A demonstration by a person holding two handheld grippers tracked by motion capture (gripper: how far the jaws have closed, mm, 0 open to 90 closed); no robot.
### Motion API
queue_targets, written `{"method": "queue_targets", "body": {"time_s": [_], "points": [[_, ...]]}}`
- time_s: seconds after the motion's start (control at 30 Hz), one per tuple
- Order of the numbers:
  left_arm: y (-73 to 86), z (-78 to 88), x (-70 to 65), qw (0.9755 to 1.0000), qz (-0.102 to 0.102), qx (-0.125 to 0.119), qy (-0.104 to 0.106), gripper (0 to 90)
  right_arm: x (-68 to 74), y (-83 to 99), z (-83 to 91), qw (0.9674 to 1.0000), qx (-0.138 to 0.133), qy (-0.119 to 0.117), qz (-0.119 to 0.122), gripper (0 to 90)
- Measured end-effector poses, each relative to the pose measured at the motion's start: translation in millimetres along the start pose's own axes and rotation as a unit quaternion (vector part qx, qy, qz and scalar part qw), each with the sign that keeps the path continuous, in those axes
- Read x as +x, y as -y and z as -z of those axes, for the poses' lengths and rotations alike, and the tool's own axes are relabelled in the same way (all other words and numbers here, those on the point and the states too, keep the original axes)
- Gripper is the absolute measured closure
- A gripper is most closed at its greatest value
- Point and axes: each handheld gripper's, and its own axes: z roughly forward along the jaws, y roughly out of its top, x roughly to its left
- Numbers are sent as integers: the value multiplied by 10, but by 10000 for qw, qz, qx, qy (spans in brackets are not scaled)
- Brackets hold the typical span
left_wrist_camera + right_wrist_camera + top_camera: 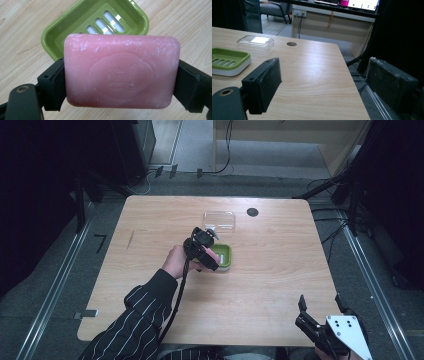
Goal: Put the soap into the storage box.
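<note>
Soap bar (122, 72): pink, rounded rectangle, embossed oval crest, whitish scuffs; pinched by left gripper (120, 82) above green slotted dish (57, 37).
Right gripper (324, 85): jaws spread wide, near table edge.
Table (280, 265): pale wood grain, round grommet (252, 212).
Clear lid (219, 220): behind dish.
Room: dark, grey floor, cables.

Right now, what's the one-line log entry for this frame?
left gripper: shut on pink soap, above green soap dish | right gripper: open, idle | clear lid: off

Matt, scuffed pink soap (122, 75); glossy green plastic dish (62, 27); smooth wood-grain table (280, 270).
</note>
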Motion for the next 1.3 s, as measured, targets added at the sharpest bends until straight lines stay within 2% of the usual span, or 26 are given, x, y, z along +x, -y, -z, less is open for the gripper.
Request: {"method": "queue_targets", "body": {"time_s": [0.77,0.9,1.03,1.3], "points": [[-182,-214,76,9994,336,2,-37,135,-66,27,76,9999,19,147,-34,127],[-207,-241,100,9992,385,18,-117,135,-74,32,91,9998,24,172,-39,127],[-226,-274,102,9988,476,4,-107,134,-82,36,105,9998,34,203,-60,127],[-287,-358,70,9984,502,84,-267,135,-93,43,127,9997,51,236,-51,127]]}}
